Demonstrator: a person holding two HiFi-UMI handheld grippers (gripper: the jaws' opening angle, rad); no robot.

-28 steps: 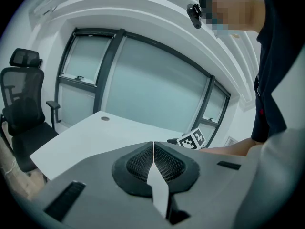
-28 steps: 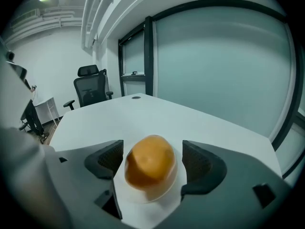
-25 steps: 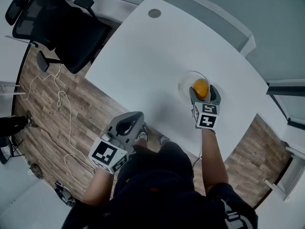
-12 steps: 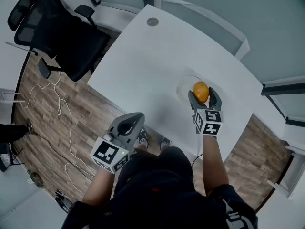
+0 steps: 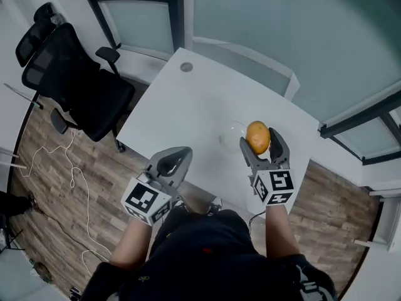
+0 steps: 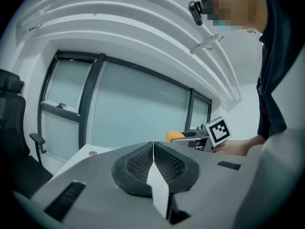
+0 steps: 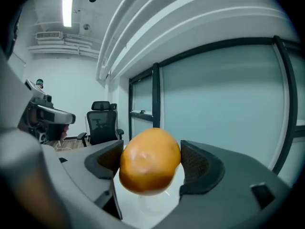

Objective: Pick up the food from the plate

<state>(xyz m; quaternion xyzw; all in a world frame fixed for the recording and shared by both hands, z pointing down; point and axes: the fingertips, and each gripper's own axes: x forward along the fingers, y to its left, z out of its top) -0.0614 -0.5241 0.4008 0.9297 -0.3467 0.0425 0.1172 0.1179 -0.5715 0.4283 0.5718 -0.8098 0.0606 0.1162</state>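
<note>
Orange-yellow and rounded, the smooth piece of food [image 5: 258,136] sits between the jaws of your right tool [image 5: 259,141], and the dark ribbed pads are clamped on its two sides. In the right gripper view the food fills the gap from pad to pad. The small clear glass plate [image 5: 228,132] shows under it with a little space between, so I judge that the food is off the plate and hangs just above the white bench [image 5: 188,105]. From the head view the plate lies just beside the food, toward your left. Whether the food is a fruit or a bun, I cannot tell.

Your left tool [image 5: 177,155] has its jaws pressed together with nothing in them. It is over the near edge of the bench, well apart from the plate.

The step in hand is the lift itself, and it looks nearly complete. The next move calls for a firm grip and a level tool, because the round, smooth surface can slip out between the pads if the pressure drops.
</note>
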